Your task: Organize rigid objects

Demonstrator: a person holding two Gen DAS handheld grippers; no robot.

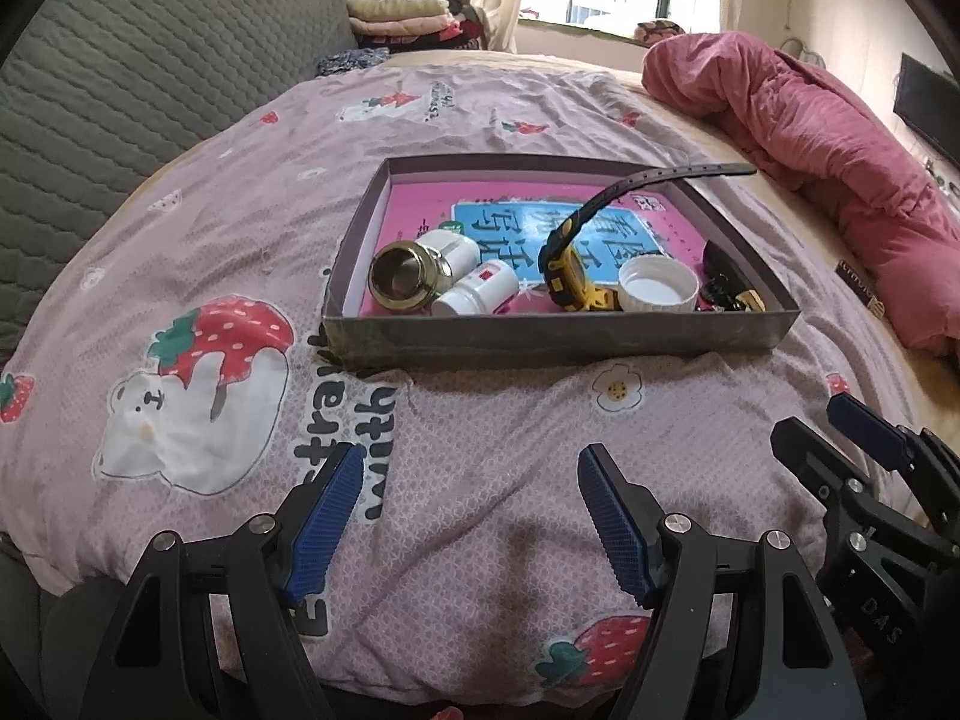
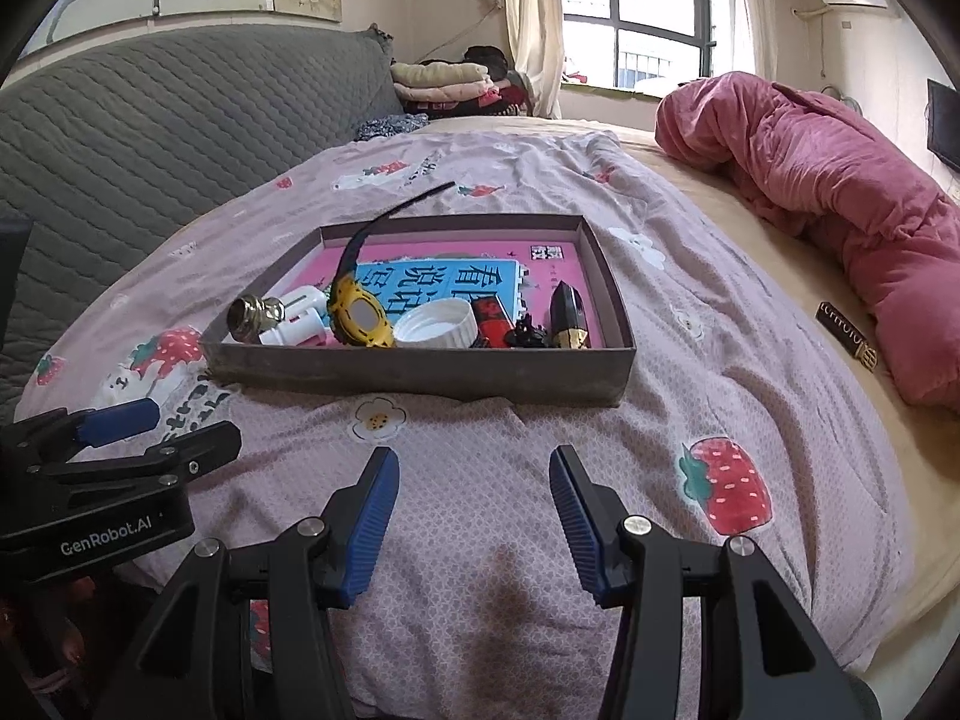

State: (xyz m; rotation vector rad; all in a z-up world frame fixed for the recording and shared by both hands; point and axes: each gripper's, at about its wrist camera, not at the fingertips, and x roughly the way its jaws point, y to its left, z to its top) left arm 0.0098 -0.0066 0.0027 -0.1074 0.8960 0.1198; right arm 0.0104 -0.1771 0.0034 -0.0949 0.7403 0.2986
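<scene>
The tray [image 1: 558, 339] of small items lies on the bed, straight ahead of both hand-held grippers. My left hand-held gripper [image 1: 471, 519] and right hand-held gripper [image 2: 474, 519] hover short of the tray, jaws apart, empty; neither looks clearly nearer.

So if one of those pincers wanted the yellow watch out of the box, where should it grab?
Probably the yellow watch by its chunky case, from above, fingers across its narrow sides. It stands tilted on edge; the thin strap sticking up past the box looks too floppy.
</scene>
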